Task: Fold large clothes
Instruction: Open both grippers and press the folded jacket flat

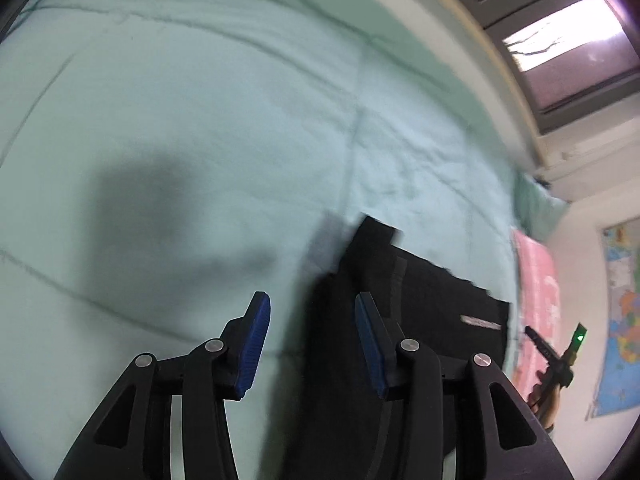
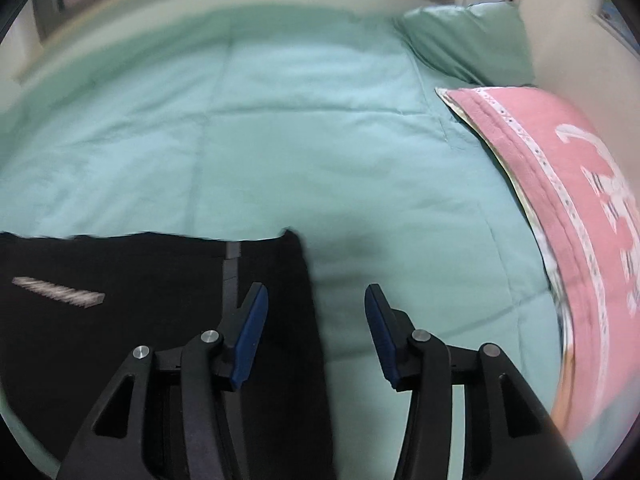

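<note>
Two grippers over a bed (image 2: 304,128) with a pale green cover, both angled down. Left gripper (image 1: 312,332): jaws parted, blue pads (image 1: 256,344) clear of everything, nothing between them. Right gripper (image 2: 316,328): jaws likewise parted, nothing clamped. Black garment (image 2: 140,300) lies flat on the cover, already folded to a roughly rectangular shape with a straight far edge; a small grey label (image 2: 60,292) shows on its top face. In the right wrist view the garment fills the lower left, its right edge running under the left pad (image 2: 250,336), while the other pad sits over bare cover. In the left wrist view the garment (image 1: 432,312) lies at lower right, its left edge falling in the gap between the two pads. Whether either pad touches the cloth is unclear; both views are motion-blurred. Pink blanket (image 2: 568,208) with white pattern lies beside the garment on the right, apart from it. Green pillow (image 2: 468,40) at the far right corner of the bed. Window (image 1: 568,40) beyond the bed's far side; a map (image 1: 624,312) on the wall.
</note>
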